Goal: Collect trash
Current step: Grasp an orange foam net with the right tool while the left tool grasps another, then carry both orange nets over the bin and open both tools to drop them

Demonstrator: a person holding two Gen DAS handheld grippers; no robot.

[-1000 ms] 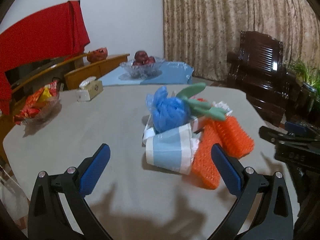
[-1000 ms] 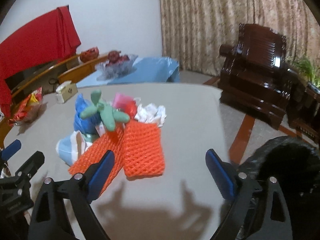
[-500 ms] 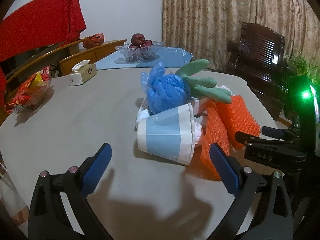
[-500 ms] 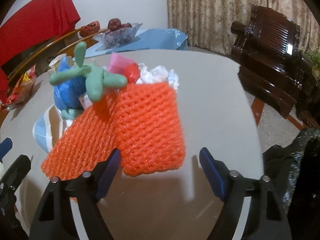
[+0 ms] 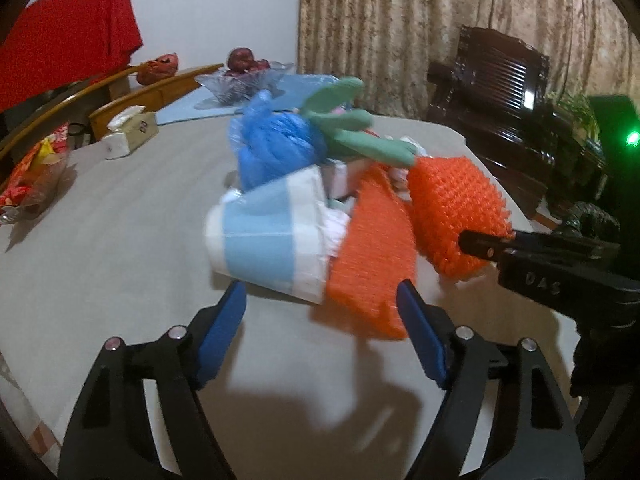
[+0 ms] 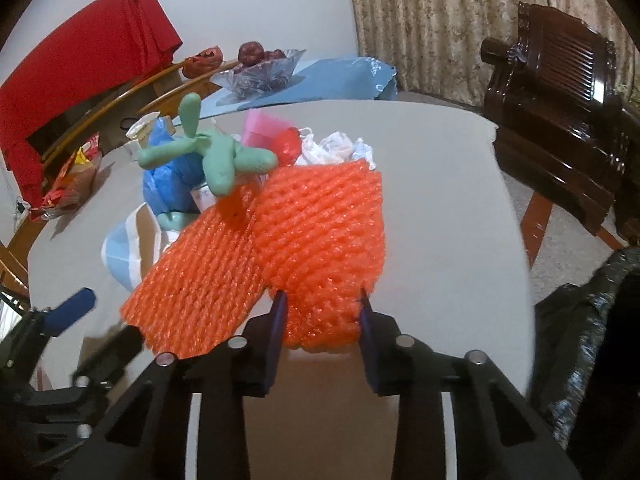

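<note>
Two orange foam nets lie in the trash heap at the middle of the table (image 5: 100,240).

Left wrist view: the left gripper (image 5: 322,312) hangs low over the table's near edge, its jaws closing but apart, the blue pads short of the heap with nothing pressed between them. Just ahead lies a crushed blue-and-white cup (image 5: 268,236), on its side. Touching it on the right is the flat net (image 5: 374,256). Behind the cup sits a blue bag (image 5: 276,148) with a green balloon (image 5: 352,132) lying across it. Toward the right edge, the right gripper's black finger reaches in and meets the second net (image 5: 452,208), which bulges up off the table. A tissue box (image 5: 128,136) stands near the far left edge.

Right wrist view: the right gripper (image 6: 322,312) has its jaws closing on the near end of the second net (image 6: 324,236); both pads press into the foam, which puckers between them. The flat net (image 6: 204,280) overlaps it on the left. Beyond are the balloon (image 6: 216,156), bag (image 6: 168,184), cup (image 6: 120,256), pink and red wrappers (image 6: 276,136) and white tissues (image 6: 336,146). A black bin bag (image 6: 592,340) sits off the table's right edge.
</note>
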